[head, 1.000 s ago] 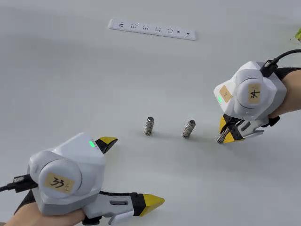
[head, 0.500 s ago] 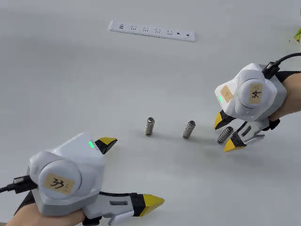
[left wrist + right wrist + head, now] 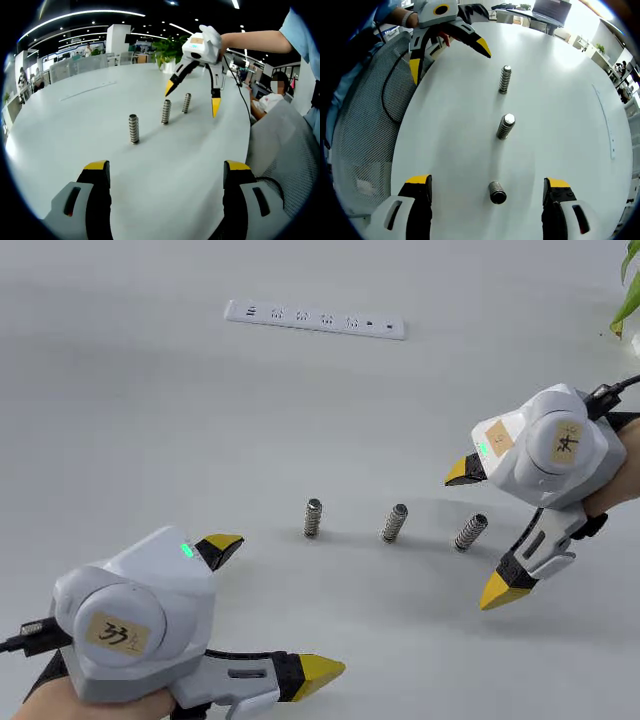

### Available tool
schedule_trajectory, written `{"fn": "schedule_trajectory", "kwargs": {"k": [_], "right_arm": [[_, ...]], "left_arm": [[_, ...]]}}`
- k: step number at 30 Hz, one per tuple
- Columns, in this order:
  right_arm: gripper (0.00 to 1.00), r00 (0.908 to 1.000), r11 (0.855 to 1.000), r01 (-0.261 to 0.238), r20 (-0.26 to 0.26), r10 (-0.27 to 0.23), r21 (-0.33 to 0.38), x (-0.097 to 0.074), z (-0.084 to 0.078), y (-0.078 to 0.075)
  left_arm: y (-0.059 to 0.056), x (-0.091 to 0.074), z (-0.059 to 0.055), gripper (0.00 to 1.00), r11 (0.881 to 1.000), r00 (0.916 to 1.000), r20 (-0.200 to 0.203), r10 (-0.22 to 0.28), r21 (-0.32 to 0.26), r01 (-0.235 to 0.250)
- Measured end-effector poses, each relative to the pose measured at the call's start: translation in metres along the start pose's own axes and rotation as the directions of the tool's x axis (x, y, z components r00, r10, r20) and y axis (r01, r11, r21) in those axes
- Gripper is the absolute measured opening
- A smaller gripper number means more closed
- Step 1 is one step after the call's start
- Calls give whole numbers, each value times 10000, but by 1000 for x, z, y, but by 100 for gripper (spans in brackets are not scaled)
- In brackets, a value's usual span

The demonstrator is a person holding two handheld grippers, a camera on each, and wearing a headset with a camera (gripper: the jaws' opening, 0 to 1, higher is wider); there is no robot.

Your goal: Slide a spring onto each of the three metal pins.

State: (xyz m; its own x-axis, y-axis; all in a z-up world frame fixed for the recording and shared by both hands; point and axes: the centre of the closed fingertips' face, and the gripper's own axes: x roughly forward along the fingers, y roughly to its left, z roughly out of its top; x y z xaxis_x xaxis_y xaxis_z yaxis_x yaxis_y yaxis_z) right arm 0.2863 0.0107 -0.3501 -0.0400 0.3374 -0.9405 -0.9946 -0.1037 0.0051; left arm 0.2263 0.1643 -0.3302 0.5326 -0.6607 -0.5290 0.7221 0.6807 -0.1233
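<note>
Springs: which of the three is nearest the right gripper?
The spring at the row's right end in the head view, between the right gripper's open jaws.

Tabletop (image 3: 150, 420): bare stretch between power strip (image 3: 315, 320) at the far side and the spring row, free to cross.

Obstacles mid-table, head view: left spring (image 3: 313, 518), middle spring (image 3: 395, 523), right spring (image 3: 470, 531), upright in a row with clear gaps between them.

Right gripper (image 3: 478, 532), fingers (image 3: 500, 590) spread, flanks the right spring and closes off that side.

Left gripper (image 3: 278, 605) sits near-left, with bare surface between it and the row.
</note>
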Motion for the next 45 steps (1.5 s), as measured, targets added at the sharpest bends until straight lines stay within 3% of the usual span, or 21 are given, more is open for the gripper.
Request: {"fn": "schedule_trajectory", "kwargs": {"k": [4,13,18,24,26,29,33,35,36,39,45], "right_arm": [[99,9983,9985,192,541,-220,504,-3,2,4],[99,9871,9867,632,1364,-839,1495,-9,1,10],[99,9690,9715,1031,1989,-1466,2136,-14,4,10],[99,9370,9359,1599,2502,-2439,3138,-24,-4,11],[99,9308,9302,1497,2695,-2469,3353,-26,-6,18],[99,9291,9188,1547,2627,-2603,3631,-24,-12,28],[99,9160,8913,1556,2754,-2915,4259,-25,-18,38],[99,9032,8642,1719,2747,-3299,4728,-28,-22,39],[99,8905,8491,1640,2949,-3464,5021,-31,-21,40],[99,8676,8174,1612,3154,-3845,5531,-36,-23,43],[99,8482,7832,1774,3110,-4287,5959,-44,-28,54]], "left_arm": [[0,-1,2,93,10000,10000,18,4,38,-4],[0,-2,5,93,9999,10000,-5,0,159,0],[2,-3,5,93,9997,10000,-32,27,251,-26],[4,-5,7,93,9994,10000,-38,46,337,-44],[4,-5,8,93,9994,10000,-43,51,351,-49],[4,-5,7,93,9992,10000,-73,30,404,-27],[5,-6,7,93,9991,9999,-98,20,427,-15],[5,-6,7,93,9991,9999,-111,10,435,-5],[6,-6,6,93,9990,9999,-128,11,446,-5],[7,-6,6,93,9990,9999,-155,17,457,-10],[10,-6,6,93,9990,9999,-147,71,441,-65]]}}
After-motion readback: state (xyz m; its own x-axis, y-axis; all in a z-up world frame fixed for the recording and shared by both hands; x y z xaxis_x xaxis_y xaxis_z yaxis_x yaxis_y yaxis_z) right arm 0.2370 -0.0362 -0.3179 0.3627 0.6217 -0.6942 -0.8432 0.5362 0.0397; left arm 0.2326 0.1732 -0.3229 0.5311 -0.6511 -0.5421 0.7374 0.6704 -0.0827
